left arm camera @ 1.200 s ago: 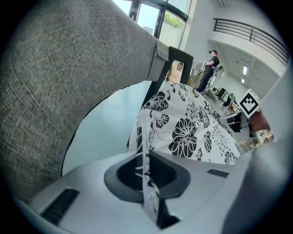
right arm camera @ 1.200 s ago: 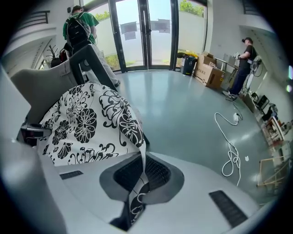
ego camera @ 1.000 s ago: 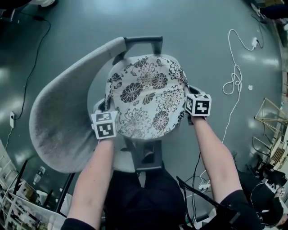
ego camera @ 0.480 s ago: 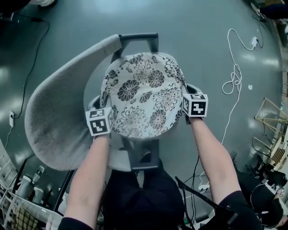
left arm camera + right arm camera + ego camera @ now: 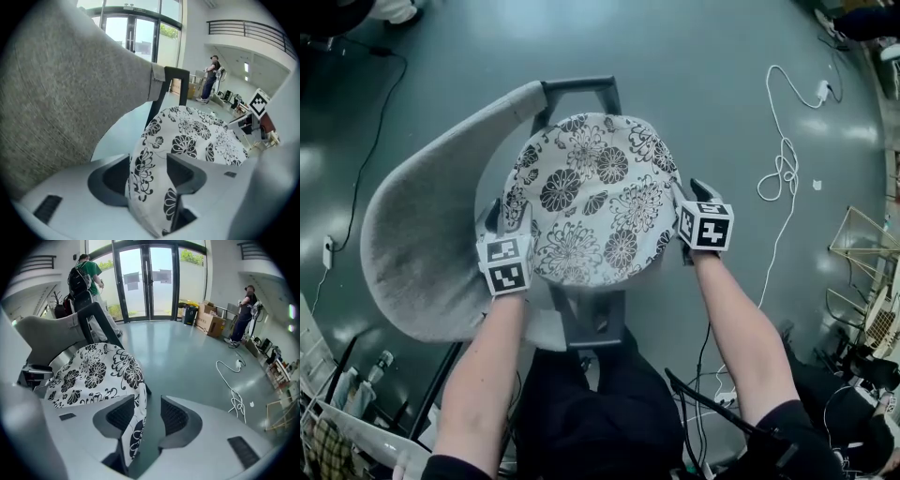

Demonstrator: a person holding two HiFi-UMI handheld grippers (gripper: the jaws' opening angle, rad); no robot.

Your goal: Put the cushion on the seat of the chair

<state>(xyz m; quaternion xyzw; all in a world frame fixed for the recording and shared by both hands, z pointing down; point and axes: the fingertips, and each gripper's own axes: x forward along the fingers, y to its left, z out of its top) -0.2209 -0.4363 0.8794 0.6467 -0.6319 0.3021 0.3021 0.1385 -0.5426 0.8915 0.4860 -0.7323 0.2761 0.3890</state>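
On the chair (image 5: 422, 253) seat sits the cushion (image 5: 595, 202), lying flat. Left gripper (image 5: 508, 225): fingers (image 5: 110, 180) just opening, now apart, cushion edge loose between them. Right gripper (image 5: 687, 192): fingers (image 5: 173, 416) also just opening, hem resting against one.

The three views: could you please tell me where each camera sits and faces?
Head view: on the person's head, looking steeply down at the cushion on the chair; forearms, left gripper, right gripper show.
Left gripper view: on that gripper, facing across the cushion toward the chair back; its just-opened jaws straddle the cushion's edge.
Right gripper view: on that gripper, facing cushion and glass doors; its just-opened jaws likewise straddle the edge.
All share cushion and chair.
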